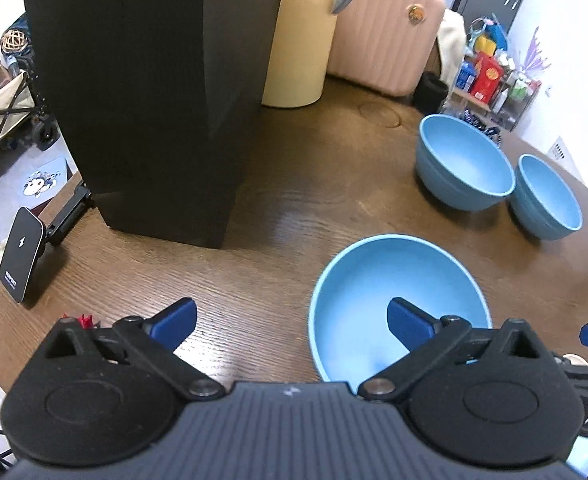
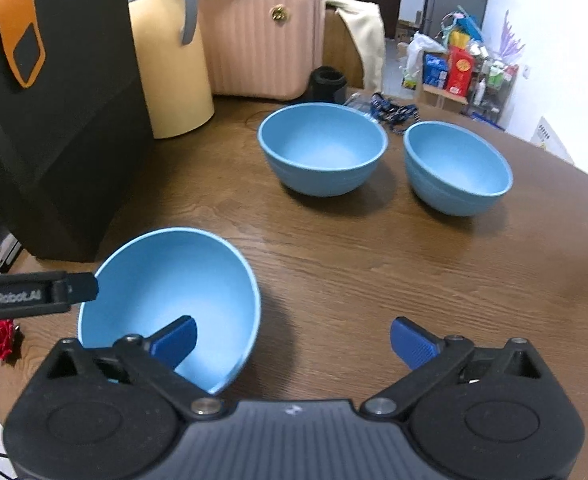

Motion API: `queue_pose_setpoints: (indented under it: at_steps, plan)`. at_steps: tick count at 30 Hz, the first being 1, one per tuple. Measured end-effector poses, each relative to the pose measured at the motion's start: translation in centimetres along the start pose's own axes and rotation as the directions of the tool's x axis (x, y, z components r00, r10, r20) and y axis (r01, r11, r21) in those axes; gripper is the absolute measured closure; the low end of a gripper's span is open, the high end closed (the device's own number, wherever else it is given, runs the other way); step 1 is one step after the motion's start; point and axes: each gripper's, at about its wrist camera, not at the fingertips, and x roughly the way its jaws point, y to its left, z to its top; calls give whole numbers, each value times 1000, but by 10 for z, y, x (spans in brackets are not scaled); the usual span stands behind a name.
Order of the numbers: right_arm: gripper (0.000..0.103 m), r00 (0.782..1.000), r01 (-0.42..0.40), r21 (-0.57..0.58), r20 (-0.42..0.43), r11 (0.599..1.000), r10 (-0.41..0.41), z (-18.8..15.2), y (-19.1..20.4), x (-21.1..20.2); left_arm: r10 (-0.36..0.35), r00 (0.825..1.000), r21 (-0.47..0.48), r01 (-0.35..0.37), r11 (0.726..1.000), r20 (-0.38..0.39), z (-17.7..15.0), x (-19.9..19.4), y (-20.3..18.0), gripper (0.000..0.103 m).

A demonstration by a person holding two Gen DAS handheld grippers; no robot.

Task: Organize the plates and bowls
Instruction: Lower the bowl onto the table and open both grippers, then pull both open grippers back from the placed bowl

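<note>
Both claws stand spread wide with nothing clamped. The left claw (image 1: 290, 322) hangs over the brown wooden desk (image 1: 278, 208), its right finger above the near light-blue round bowl (image 1: 378, 280). The right claw (image 2: 294, 340) has its left finger above that bowl. Two more blue bowls (image 2: 322, 148) (image 2: 456, 166) sit side by side farther back, beside a tall black paper bag (image 2: 62, 120).

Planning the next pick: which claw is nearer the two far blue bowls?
Right. The right claw faces the far bowls directly; the left claw sits farther left, beside the black bag.
</note>
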Motion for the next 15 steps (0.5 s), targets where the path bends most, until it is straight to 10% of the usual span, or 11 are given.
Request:
queue_pose_setpoints:
  at_steps: [15]
  plan:
    - [0, 999, 32, 25, 20, 999, -33, -1, -6, -18, -28, 999, 18, 27, 999, 28, -7, -19, -1, 0]
